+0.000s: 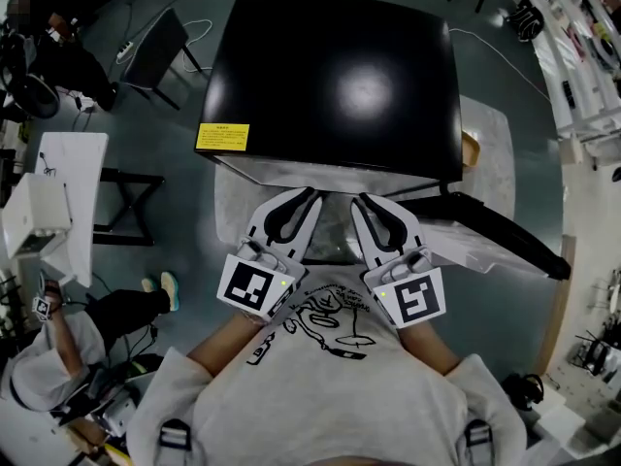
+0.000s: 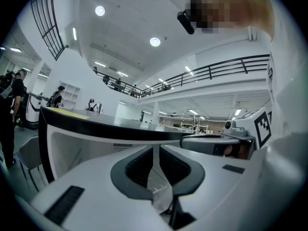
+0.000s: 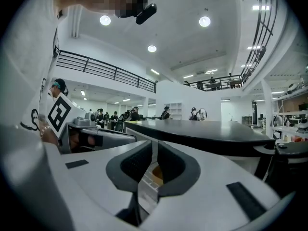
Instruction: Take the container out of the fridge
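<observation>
I look down on a low fridge with a glossy black top and a yellow label at its front left corner. Its door stands swung out to the right, white inner side showing. The inside of the fridge is hidden below the top, so no container is in view. My left gripper and right gripper are held side by side in front of my chest, pointing at the fridge front. Each shows a narrow slit between its pads, with nothing in it. The black top edge lies just beyond the jaws.
The fridge stands on a pale marbled slab with a small brown object on it. A dark chair and a white table stand to the left. A person sits at the lower left. Shelving lines the right.
</observation>
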Motion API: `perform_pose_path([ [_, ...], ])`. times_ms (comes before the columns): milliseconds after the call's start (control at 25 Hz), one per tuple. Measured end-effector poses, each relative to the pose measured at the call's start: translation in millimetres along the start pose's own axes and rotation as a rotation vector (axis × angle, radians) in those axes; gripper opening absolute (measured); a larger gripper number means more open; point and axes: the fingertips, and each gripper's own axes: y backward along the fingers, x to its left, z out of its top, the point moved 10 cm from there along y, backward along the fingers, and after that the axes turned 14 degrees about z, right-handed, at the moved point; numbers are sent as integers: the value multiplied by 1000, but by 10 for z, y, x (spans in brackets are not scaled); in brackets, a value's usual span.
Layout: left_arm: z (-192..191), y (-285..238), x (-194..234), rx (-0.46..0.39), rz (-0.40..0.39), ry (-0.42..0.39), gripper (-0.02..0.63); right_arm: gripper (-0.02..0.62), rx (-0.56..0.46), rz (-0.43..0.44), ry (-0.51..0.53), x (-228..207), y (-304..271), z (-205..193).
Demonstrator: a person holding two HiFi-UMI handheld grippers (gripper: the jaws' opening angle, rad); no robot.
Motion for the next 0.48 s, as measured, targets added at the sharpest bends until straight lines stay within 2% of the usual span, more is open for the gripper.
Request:
perform_pose_path([
  [480,-221,-175,209,63,35,15,58,69,82,-7,-15,-131,-156,-300],
])
